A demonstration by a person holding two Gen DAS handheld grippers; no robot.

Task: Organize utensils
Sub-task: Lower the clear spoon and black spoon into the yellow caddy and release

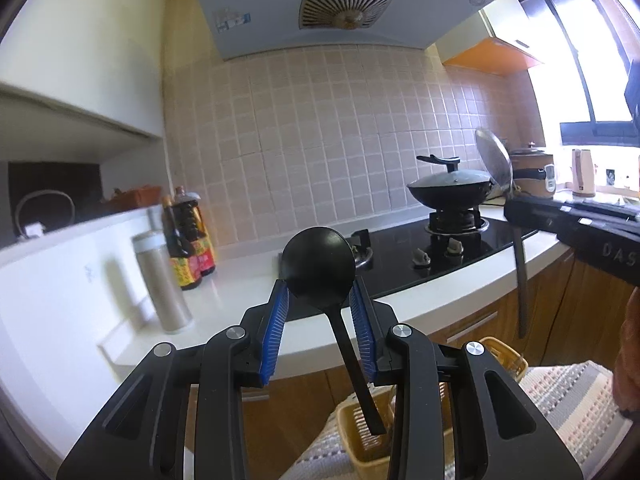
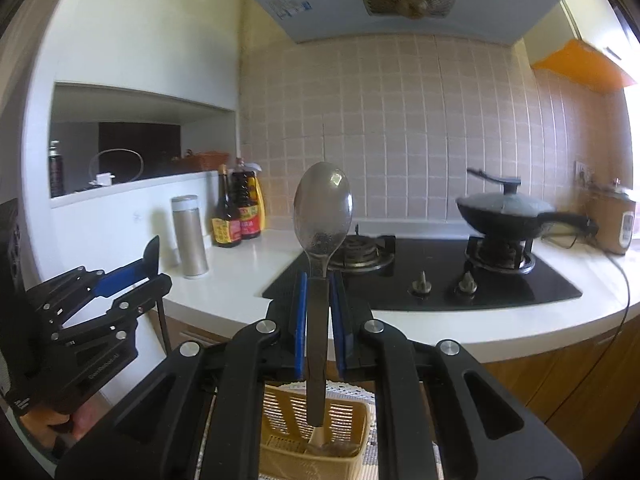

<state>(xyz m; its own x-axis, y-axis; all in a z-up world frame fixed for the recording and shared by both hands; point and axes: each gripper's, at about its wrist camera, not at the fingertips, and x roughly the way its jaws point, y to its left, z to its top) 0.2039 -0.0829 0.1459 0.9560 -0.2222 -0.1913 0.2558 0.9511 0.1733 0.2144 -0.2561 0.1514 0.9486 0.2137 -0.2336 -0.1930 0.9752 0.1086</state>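
My left gripper [image 1: 319,282] is shut on a black plastic ladle [image 1: 318,264], its blue pads pressing the sides of the bowl. The ladle's handle slants down over a yellow slatted basket [image 1: 356,446]. My right gripper [image 2: 319,276] is shut on the dark handle of a metal spoon [image 2: 323,208], held upright with the bowl on top. The handle's end hangs just above the same basket [image 2: 280,420]. In the right wrist view the left gripper [image 2: 154,276] shows at the left. In the left wrist view the right gripper [image 1: 514,208] holds the spoon [image 1: 494,160] at the right.
A white counter [image 2: 248,264] carries a black gas hob [image 2: 440,276], a lidded wok [image 2: 504,212], sauce bottles [image 2: 236,216] and a steel flask [image 2: 190,236]. A rice cooker [image 1: 532,176] and kettle [image 1: 582,172] stand by the window. The basket sits on a woven cloth [image 1: 572,392].
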